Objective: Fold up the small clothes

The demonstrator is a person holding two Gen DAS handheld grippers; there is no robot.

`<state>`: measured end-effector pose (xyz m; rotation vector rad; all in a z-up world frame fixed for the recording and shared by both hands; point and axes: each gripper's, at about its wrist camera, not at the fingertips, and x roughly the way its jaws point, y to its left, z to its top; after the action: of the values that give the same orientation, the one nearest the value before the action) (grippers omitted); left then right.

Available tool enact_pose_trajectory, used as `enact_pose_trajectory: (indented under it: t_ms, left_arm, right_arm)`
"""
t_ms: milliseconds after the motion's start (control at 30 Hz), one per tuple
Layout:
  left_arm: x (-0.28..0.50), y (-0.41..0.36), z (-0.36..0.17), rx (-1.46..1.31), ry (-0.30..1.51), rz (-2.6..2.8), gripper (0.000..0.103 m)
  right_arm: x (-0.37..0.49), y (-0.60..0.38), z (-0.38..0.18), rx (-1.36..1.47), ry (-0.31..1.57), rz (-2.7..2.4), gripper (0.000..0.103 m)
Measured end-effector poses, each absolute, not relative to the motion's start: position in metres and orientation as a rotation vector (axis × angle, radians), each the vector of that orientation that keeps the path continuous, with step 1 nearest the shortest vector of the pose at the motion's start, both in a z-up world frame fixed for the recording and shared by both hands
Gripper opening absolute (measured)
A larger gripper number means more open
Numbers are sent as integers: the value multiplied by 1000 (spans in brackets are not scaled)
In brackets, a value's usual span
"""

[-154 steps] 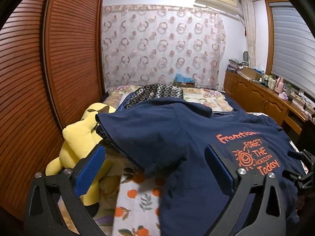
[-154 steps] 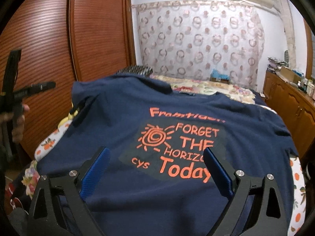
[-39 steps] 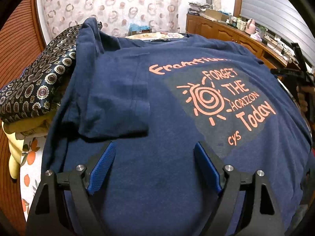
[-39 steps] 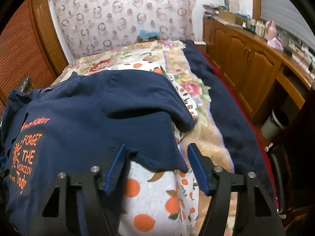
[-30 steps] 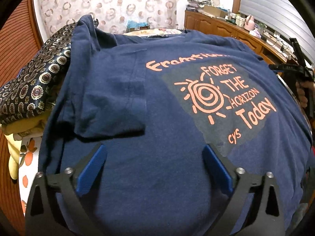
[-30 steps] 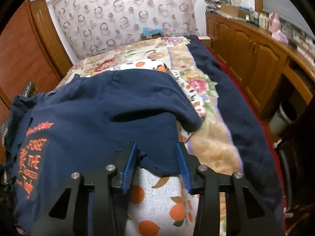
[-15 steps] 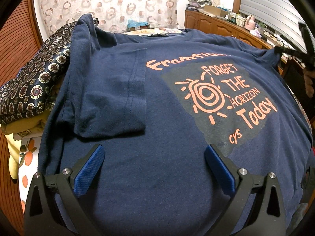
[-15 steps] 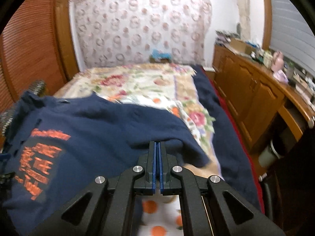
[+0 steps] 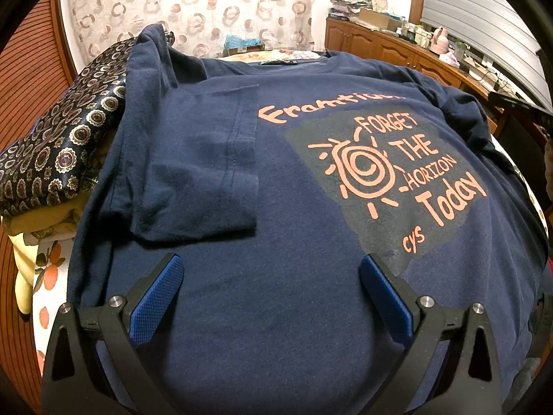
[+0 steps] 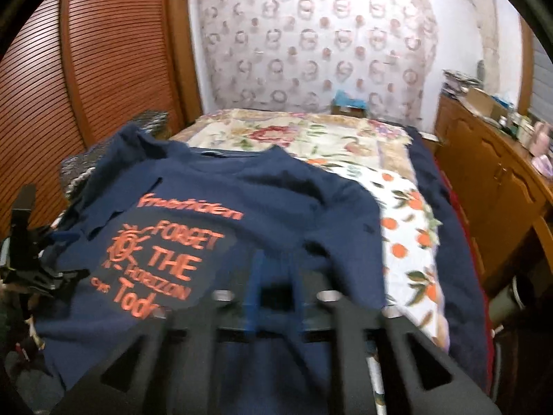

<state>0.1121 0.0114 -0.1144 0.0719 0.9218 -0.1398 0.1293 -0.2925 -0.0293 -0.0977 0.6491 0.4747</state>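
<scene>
Floral quilt (image 10: 408,228) bears soft navy T-shirt (image 9: 276,276) (both hand-held grippers unclenched, right widening).

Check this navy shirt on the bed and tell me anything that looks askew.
The navy shirt lies unevenly. Its upper left shoulder rides up over a patterned dark cloth instead of lying flat. The left sleeve is folded in across the front, while the right side is rumpled. Nothing looks torn or spilled.
</scene>
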Motion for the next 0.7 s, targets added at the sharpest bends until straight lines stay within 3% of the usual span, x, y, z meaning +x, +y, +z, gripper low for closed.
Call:
enact_pose_trajectory:
  t_ms: [33, 433, 467, 500, 533, 567, 700]
  left_arm:
    - [112, 12, -114, 70, 920, -134, 102]
    - [91, 22, -77, 18, 746, -100, 102]
    - [88, 22, -72, 15, 730, -101, 102]
    - [88, 20, -69, 14, 719, -103, 102]
    - [88, 21, -65, 11, 704, -106, 102]
    - [87, 21, -61, 8, 691, -107, 102]
    - [86, 22, -50, 2, 655, -108, 102]
  right_arm:
    - [130, -302, -34, -91, 648, 445, 51]
    - [141, -330, -109, -112, 824, 296, 51]
    - [141, -330, -111, -109, 823, 300, 48]
    - [144, -328, -109, -102, 821, 316, 33]
    - [144, -327, -111, -95, 823, 347, 12]
    - [147, -325, -111, -109, 825, 359, 7]
    - [161, -329, -79, -162, 772, 389, 7]
